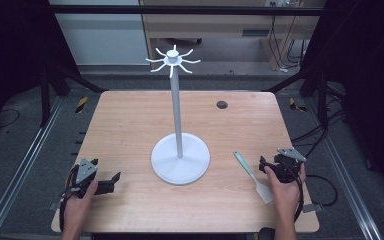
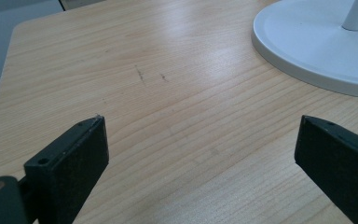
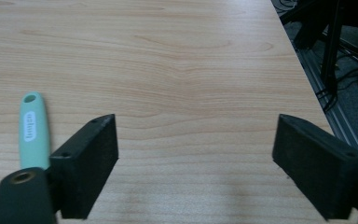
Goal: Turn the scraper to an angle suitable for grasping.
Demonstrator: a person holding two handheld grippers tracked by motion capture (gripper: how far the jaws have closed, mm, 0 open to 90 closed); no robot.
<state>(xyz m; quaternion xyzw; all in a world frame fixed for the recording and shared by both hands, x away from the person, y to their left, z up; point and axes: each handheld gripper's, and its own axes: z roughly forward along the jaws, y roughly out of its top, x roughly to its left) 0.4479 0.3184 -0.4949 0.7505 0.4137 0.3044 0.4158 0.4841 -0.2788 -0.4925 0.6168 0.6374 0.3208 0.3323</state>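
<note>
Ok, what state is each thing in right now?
Spatula: flat on the table, left of the right gripper, not held.
Stand: upright, hooks bare.
Left gripper: open, nothing between its jaws.
Right gripper: open, nothing between its jaws.

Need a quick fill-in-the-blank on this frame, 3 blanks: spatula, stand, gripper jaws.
1. The spatula has a mint green handle and lies flat on the ___.
2. Seen from the high view, the spatula lies just to the ___ of the right gripper.
3. The jaws of the left gripper stand ___, with bare wood between them.
The white stand rises mid-table.

Missing words: table; left; open
</note>
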